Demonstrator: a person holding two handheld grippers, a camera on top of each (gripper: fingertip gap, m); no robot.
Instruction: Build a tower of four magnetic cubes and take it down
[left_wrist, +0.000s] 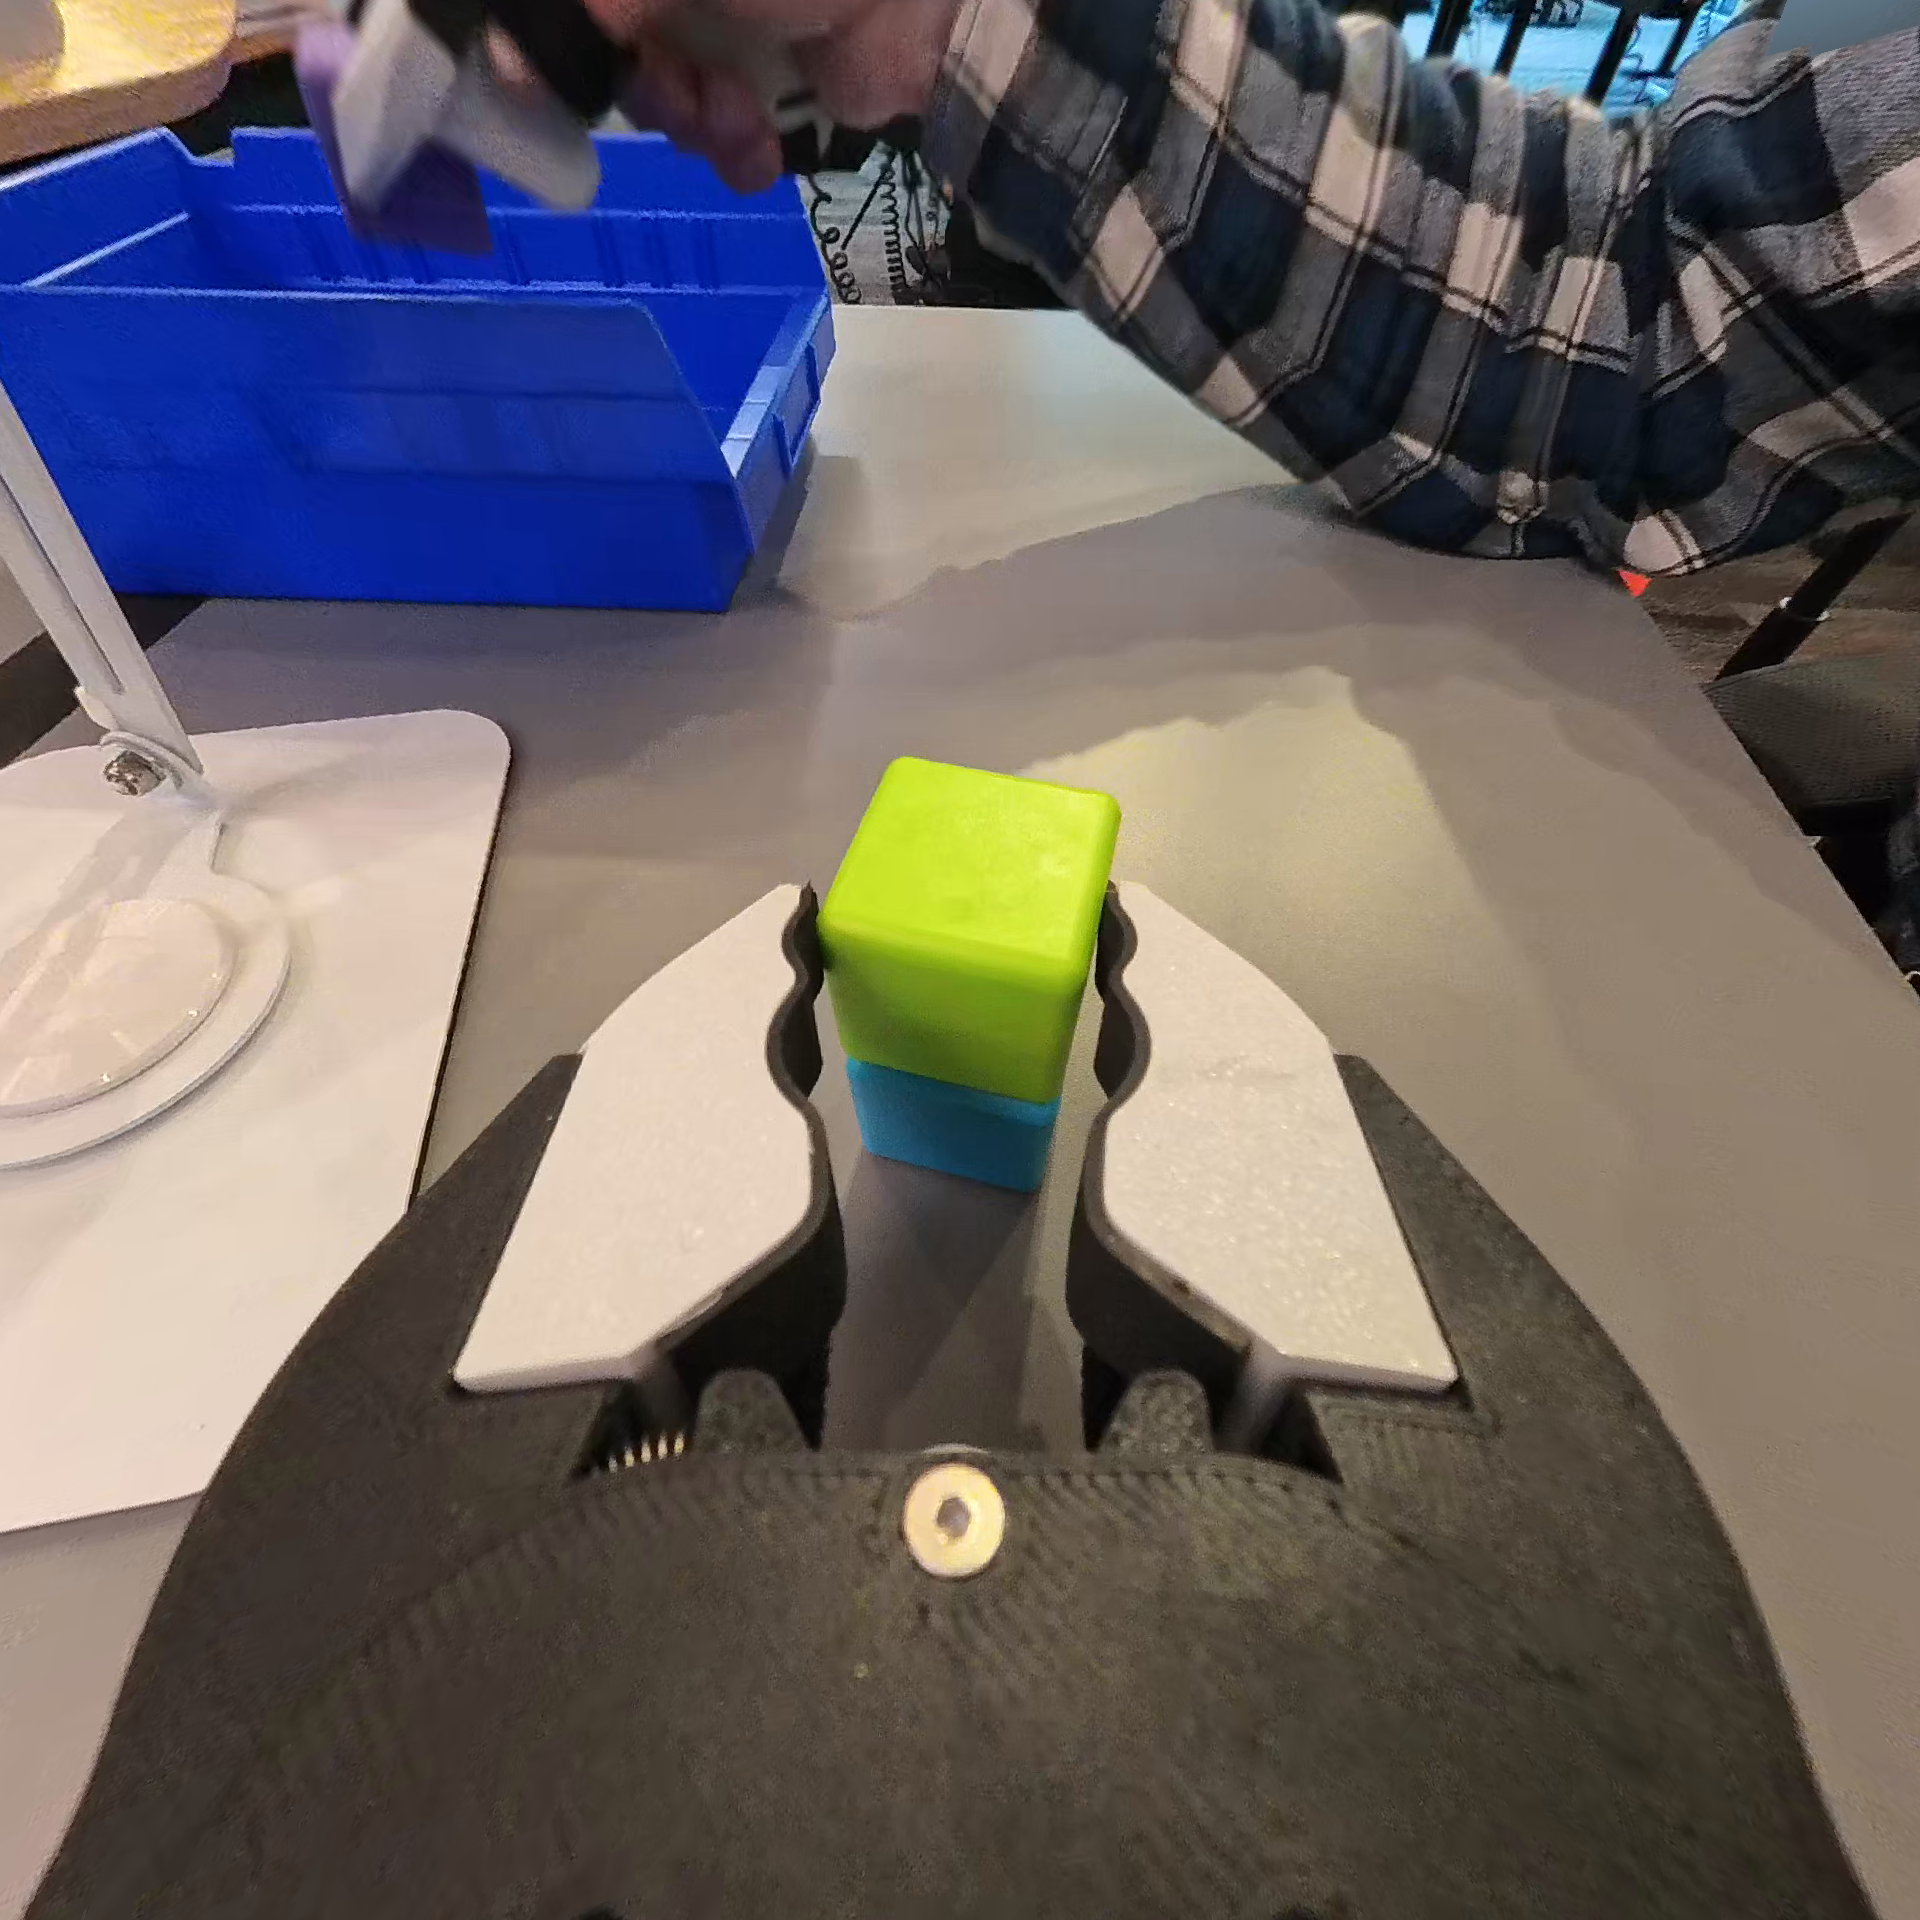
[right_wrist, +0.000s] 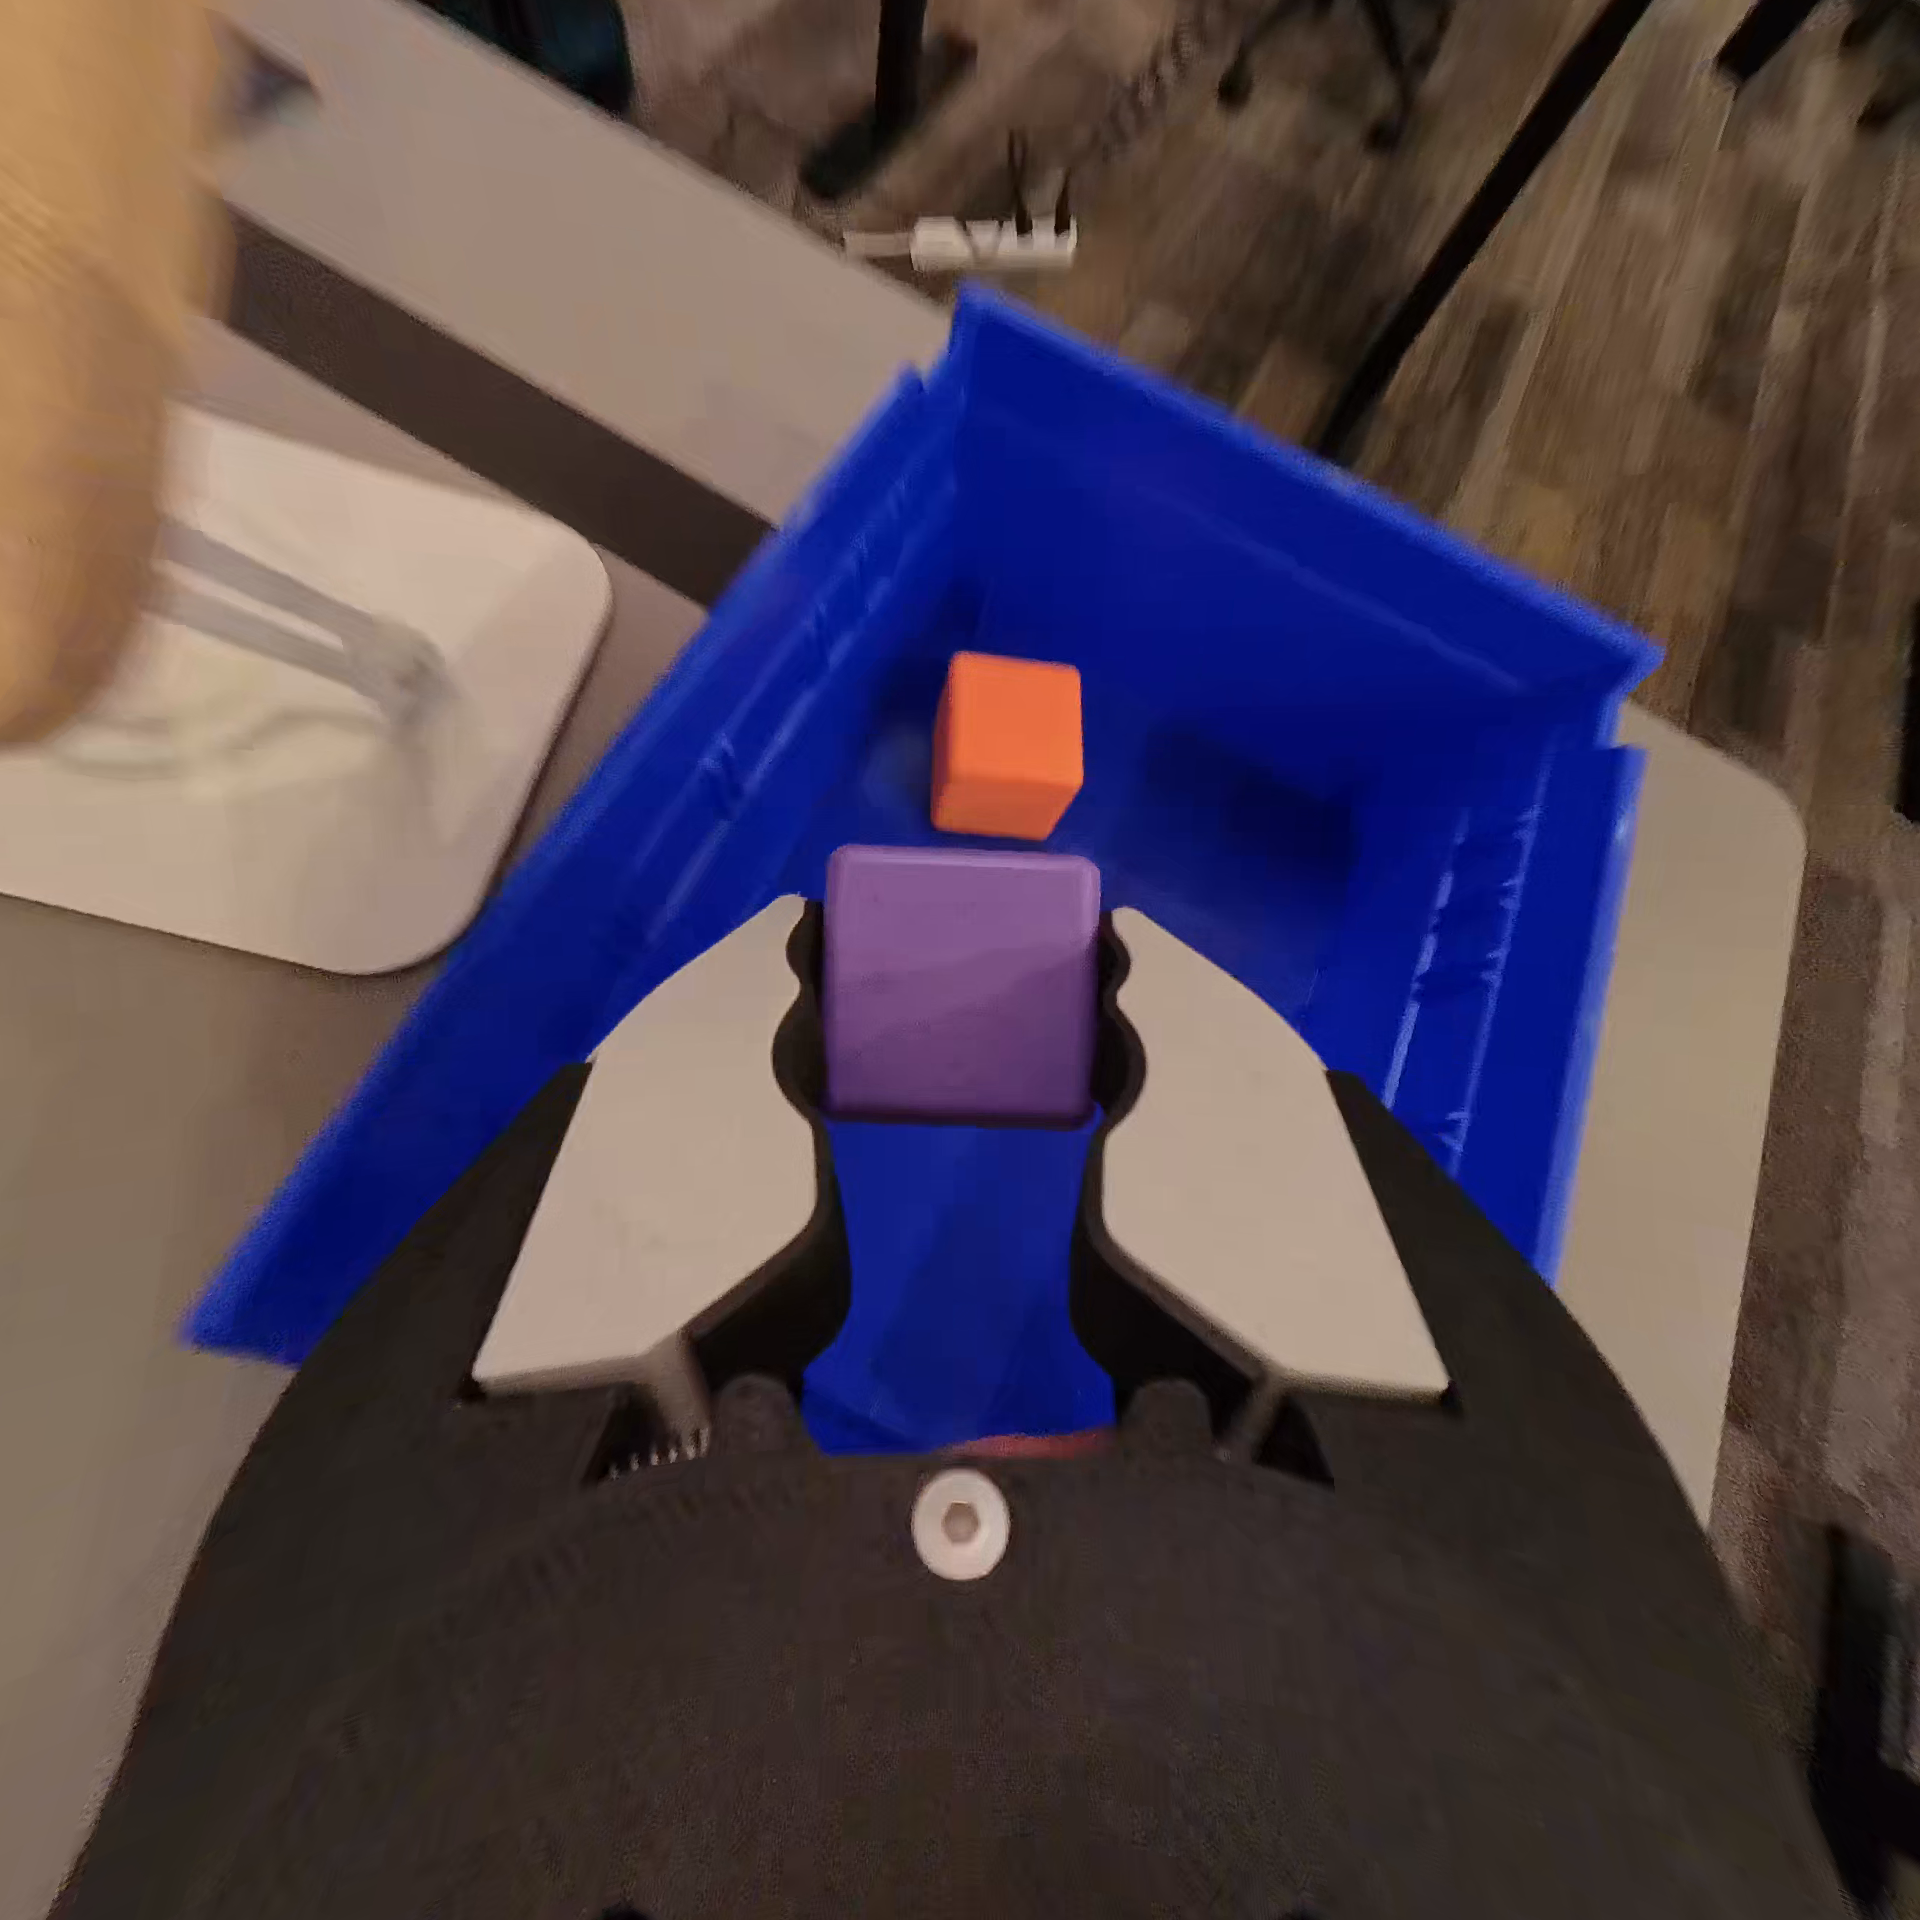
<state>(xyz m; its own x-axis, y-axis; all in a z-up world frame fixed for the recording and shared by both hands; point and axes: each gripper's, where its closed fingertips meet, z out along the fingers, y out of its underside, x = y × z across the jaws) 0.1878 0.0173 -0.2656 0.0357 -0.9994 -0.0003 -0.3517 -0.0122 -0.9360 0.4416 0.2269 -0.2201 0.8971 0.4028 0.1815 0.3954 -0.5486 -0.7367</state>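
Observation:
In the left wrist view a lime green cube stands on a light blue cube on the grey table. My left gripper is shut on the green cube, its pads touching both sides. In the right wrist view my right gripper is shut on a purple cube and holds it above the blue bin. An orange cube lies on the bin's floor. The right gripper with the purple cube also shows blurred over the bin in the left wrist view.
A white stand base with a slanted metal arm sits at the left of the table; it also shows in the right wrist view. A person's plaid sleeve reaches across the far side. The table edge runs at the right. Tip to tip, the grippers are about 35 cm apart.

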